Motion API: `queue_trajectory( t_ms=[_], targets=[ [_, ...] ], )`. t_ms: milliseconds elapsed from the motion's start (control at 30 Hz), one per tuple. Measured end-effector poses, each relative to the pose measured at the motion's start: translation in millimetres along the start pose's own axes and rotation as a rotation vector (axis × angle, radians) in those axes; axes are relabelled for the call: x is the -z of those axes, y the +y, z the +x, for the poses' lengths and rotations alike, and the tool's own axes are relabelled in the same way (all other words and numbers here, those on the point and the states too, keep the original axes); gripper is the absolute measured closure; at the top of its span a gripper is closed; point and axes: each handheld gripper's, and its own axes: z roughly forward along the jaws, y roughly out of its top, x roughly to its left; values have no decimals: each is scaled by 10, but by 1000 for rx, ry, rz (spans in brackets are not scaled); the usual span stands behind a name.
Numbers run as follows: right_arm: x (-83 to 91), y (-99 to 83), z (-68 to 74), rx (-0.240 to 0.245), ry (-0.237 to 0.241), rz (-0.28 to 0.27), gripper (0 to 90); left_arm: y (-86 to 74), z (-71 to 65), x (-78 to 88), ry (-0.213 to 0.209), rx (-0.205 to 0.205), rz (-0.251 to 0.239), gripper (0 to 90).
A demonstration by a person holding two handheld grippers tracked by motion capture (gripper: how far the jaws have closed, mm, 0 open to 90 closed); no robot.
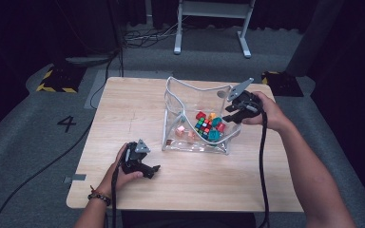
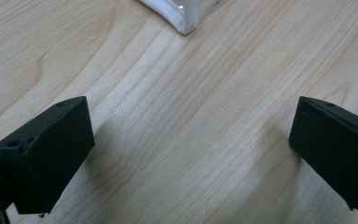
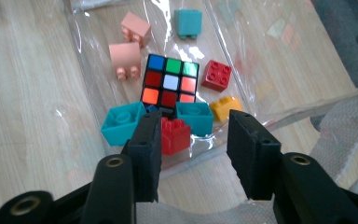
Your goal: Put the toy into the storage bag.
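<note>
Clear bag point(image 1: 197, 102) of toy bricks and a puzzle cube point(image 3: 170, 80) stood mid-counter point(image 1: 138, 109), right gripper point(image 1: 233, 113) at its rim with jaws parted, empty, left gripper point(image 1: 145, 166) resting near it, jaws wide open.

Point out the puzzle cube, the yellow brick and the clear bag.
puzzle cube point(image 3: 170, 82): right gripper view, white centre sticker.
yellow brick point(image 3: 224, 107): right gripper view, its top.
clear bag point(image 1: 197, 85): high view, white rim.

High view looks down on the table point(image 1: 123, 109) from above — both gripper views sit close, sharing the clear bag point(image 1: 197, 95).
</note>
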Motion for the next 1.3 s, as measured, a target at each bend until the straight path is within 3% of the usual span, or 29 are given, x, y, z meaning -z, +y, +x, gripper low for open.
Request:
queue_trajectory(
  t_ms=[100,267,400,667,900,1300],
  targets=[
    [23,-4,14,12,-13,-29,535,1,1,0,0,-1,1,0],
    [64,-35,31,-15,-43,-90,490,0,-1,0,-1,1,0,0],
    [139,-63,78,-75,-81,-142,421,0,0,0,0,0,0,0],
    [335,-163,110,-150,-173,-245,319,0,0,0,0,0,0,0],
    [502,-284,115,-172,-211,-300,307,0,0,0,0,0,0,1],
    [648,-478,127,-223,-239,-336,291,0,0,0,0,0,0,0]
  ],
)
